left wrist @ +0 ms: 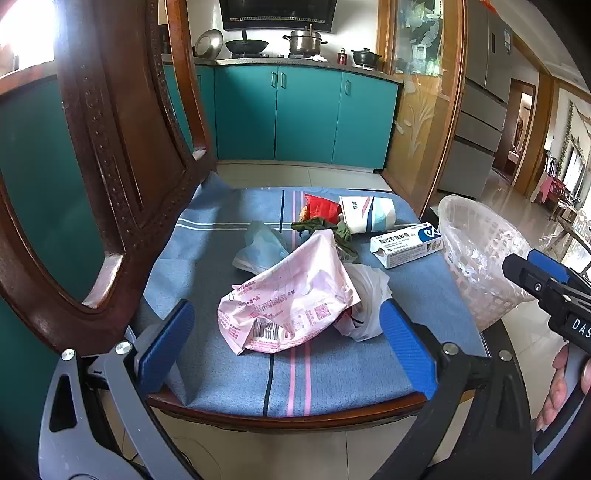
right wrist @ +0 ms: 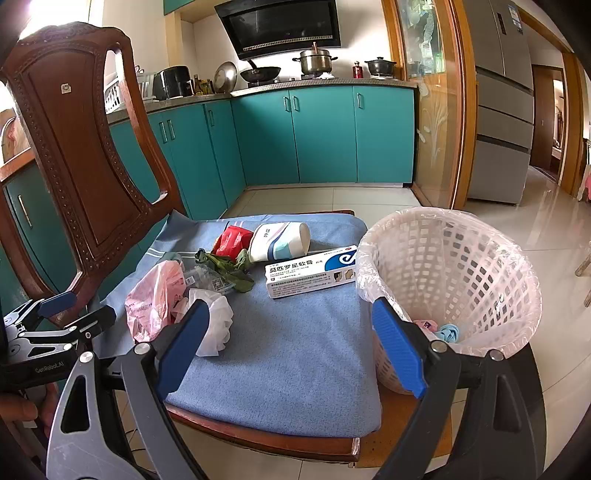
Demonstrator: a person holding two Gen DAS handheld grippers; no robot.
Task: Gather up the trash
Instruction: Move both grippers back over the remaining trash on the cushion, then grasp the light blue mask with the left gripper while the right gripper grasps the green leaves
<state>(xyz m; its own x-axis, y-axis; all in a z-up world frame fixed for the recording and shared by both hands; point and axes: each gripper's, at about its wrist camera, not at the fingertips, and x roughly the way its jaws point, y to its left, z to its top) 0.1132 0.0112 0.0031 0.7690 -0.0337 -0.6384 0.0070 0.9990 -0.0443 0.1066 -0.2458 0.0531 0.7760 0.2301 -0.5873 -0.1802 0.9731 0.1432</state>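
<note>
Kitchen chair seat [left wrist: 229, 384] under a blue cloth is carrying the scattered trash.
Both the left tongs [left wrist: 288, 354] and right tongs [right wrist: 291, 350] are hovering spread and empty; a pink wrapper [left wrist: 288, 299] is lying centrally, an ointment box [right wrist: 310, 271] is touching the lined waste basket [right wrist: 480, 280].

A carved wooden chair [right wrist: 85, 147] carries a blue striped cushion cover [right wrist: 288, 354]. Behind it run teal kitchen cabinets [right wrist: 321, 133], with a wok [right wrist: 260, 73], a steel stockpot [right wrist: 316, 61] and a black range hood [right wrist: 280, 27] above. A grey refrigerator [right wrist: 502, 107] stands to the right.
</note>
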